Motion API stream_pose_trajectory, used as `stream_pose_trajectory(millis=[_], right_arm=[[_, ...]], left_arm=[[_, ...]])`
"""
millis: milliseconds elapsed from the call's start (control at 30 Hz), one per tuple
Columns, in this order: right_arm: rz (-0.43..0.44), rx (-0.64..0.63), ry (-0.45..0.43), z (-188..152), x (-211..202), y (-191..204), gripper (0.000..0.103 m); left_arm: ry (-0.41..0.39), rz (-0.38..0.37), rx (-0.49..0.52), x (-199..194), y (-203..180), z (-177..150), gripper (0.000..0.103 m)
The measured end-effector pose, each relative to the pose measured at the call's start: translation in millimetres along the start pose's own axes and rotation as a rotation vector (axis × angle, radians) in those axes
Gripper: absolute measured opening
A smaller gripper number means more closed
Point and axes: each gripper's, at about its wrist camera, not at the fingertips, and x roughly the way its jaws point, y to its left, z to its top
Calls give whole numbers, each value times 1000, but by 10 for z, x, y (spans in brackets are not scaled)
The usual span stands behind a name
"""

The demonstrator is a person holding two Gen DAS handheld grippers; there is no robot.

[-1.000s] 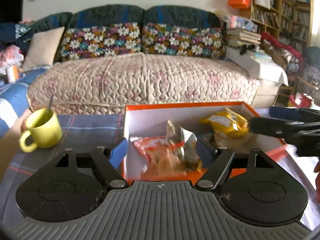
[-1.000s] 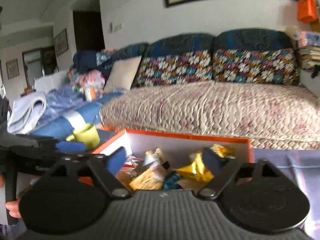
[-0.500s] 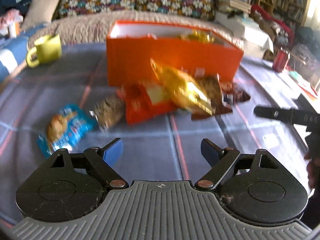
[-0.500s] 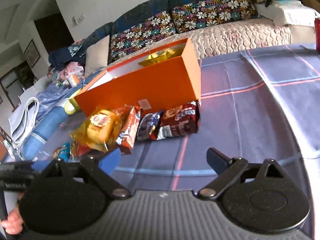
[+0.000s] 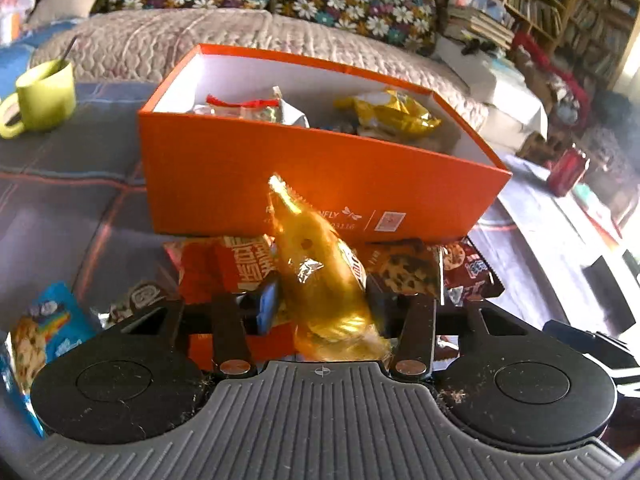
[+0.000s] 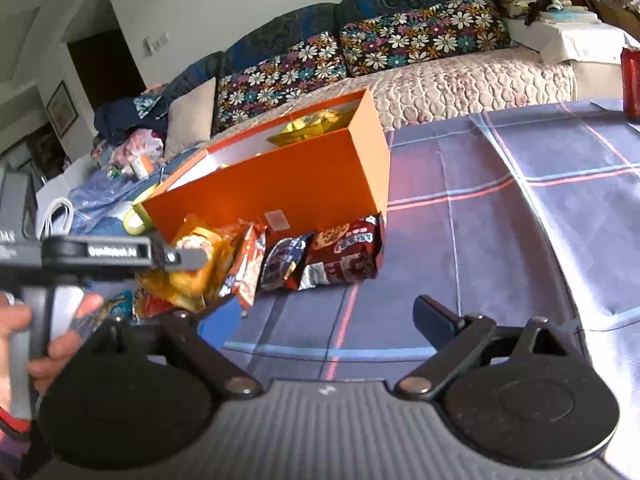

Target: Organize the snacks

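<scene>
Checked tablecloth below, orange box [image 5: 320,176] dead ahead. My left gripper [image 5: 320,300] pinches the golden snack bag [image 5: 324,280], long axis pointing at that box; my right gripper [image 6: 320,316] gapes wide, empty, farther off.

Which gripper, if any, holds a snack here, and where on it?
The left gripper is shut on the golden snack packet, pinching its lower half. The right gripper is open and holds nothing.

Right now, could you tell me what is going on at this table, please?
A person is sorting snacks into an orange box. The left tool is shut on a golden snack bag in front of the box. The right tool hangs open and empty over the tablecloth. More packets lie against the box's front; some are already inside.
</scene>
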Motion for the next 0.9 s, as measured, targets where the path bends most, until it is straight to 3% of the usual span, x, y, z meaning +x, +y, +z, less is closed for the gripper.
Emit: stream_pose_trajectory(millis=[167,333,400,500,567,733,900], right_arm=[[13,2,-2,46,44,51,94],[37,-61,46,5,194,258,94],[43,-97,66,-28,245,351,94],[37,-151,75,-69,302,497,94],[39,-178,66,-76,331,594,94],[34,-208,73,-83,496,796,94],[-39,-237,76,-89,780,874,94]], left_arm=[[35,-22,19,-285,73,-257,0],[88,-33,-48,-534,297,-636,0],[93,-25,-54,-613,374,-752,5],[50,31,-46,-741,457,-806,27],[10,62,-50,-816,505,-799,54],[-28,57,-45,-884,503,-788,59],[8,45,-52,-827,482,-850,62]])
